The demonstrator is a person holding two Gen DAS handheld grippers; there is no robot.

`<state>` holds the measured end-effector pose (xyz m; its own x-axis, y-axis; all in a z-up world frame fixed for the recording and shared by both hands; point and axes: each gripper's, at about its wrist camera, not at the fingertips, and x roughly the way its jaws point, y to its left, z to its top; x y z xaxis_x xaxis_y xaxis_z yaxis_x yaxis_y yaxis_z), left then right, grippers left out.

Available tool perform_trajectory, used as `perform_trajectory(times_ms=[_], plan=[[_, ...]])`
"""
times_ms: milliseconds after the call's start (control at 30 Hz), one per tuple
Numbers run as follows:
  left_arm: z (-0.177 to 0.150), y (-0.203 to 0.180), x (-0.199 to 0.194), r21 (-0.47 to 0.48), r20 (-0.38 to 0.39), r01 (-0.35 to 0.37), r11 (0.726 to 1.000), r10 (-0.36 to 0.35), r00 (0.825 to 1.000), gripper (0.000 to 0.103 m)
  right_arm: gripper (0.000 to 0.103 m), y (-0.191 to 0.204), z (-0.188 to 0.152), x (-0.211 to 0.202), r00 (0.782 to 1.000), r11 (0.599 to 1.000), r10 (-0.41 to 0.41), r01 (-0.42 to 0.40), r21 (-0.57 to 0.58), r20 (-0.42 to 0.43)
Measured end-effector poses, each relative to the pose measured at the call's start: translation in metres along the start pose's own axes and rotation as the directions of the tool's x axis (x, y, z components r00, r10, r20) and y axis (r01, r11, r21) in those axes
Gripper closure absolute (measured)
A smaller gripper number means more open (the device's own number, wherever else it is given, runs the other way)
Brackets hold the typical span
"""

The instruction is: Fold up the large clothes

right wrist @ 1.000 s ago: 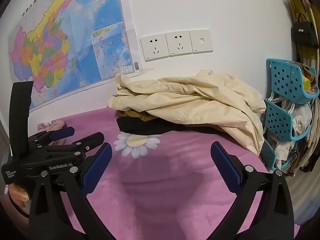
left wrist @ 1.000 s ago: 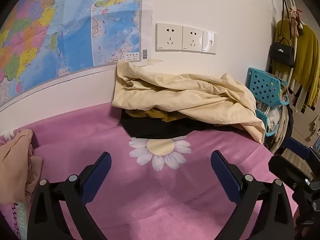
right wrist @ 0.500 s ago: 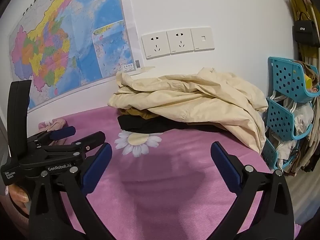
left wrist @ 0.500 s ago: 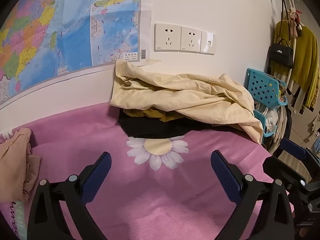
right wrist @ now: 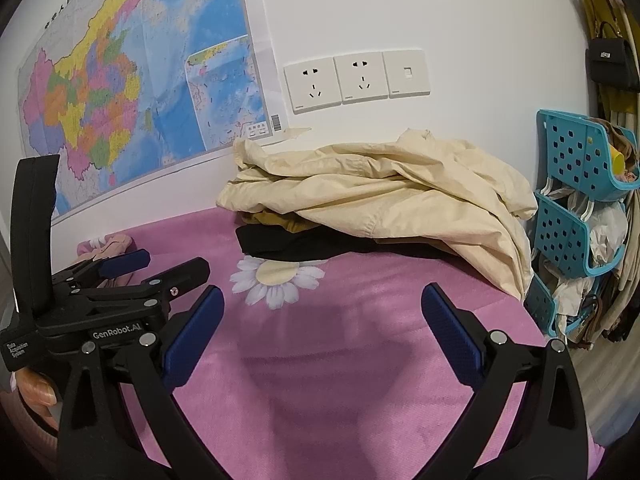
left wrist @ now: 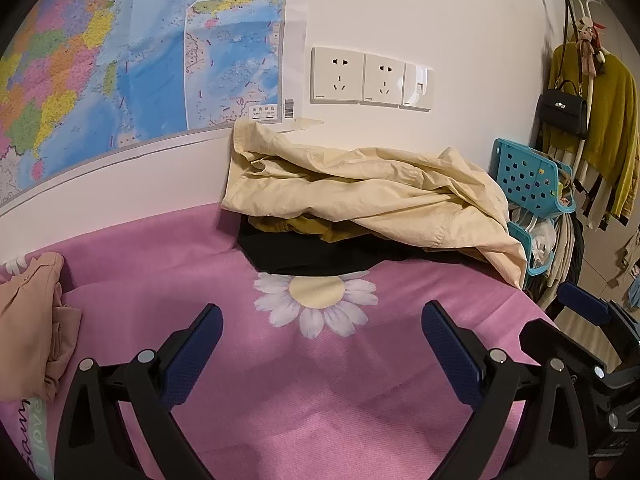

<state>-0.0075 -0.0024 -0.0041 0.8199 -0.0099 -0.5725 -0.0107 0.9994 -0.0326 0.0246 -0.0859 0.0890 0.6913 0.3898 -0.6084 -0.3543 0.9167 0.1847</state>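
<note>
Both claws wide and empty, clothes not picked up yet

The left claw [left wrist: 320,344] and right claw [right wrist: 322,328] hang over the pink blanket [right wrist: 360,360]. Straight ahead by the wall lies the cream jacket [right wrist: 380,196] on a pile of dark clothes [right wrist: 288,240]. Next, I think, reach forward and pinch its near edge
</note>
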Motion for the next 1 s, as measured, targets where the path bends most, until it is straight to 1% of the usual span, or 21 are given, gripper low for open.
perform_trajectory(times_ms=[1000], plan=[[-0.0034, -0.0001, -0.0023, -0.007, -0.005, 0.006, 1.000, -0.006, 1.000, 0.007, 0.006, 0.0019, -0.0026, 0.0009, 1.000, 1.000, 0.007, -0.007, -0.001, -0.003]])
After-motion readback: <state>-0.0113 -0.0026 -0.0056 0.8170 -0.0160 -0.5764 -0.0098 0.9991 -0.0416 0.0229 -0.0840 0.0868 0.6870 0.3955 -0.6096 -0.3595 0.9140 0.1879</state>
